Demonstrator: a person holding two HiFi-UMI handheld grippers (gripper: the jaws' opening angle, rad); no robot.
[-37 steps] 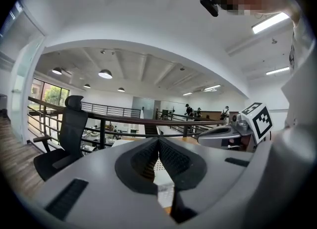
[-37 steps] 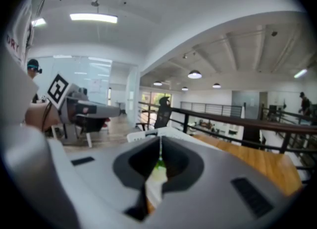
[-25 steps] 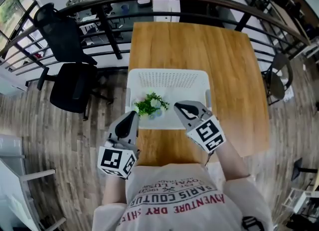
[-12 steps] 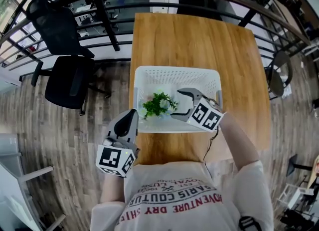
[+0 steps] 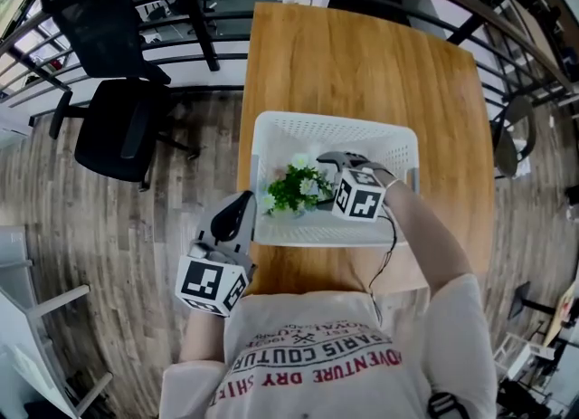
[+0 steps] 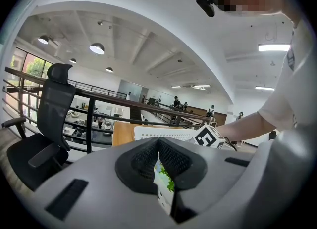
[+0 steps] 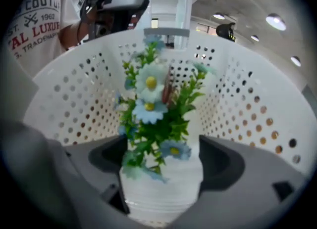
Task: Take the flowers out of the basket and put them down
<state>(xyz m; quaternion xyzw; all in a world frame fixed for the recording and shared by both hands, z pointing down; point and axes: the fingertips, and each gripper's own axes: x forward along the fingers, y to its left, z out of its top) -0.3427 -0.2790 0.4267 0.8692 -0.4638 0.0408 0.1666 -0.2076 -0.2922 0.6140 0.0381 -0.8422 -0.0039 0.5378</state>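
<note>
Found right gripper (image 7: 163, 159) lowered inside the white perforated basket (image 5: 398, 141), jaws opening and spread wide to either side of a white ribbed pot (image 7: 166, 186), pads standing clear of its walls. Recorded the flowers (image 7: 151, 104), pale blue and white blooms among green leaves, upright in that pot, on the basket floor toward its left half. Found left gripper (image 6: 158, 146) outside the basket, just beside its near left corner, jaws pressed together at the tips with nothing pinched between them. Noted basket resting on the wooden table (image 5: 362, 55) at the end nearest the person. Noted a black office chair (image 5: 118, 128) on the plank floor, well to the left of the table.
</note>
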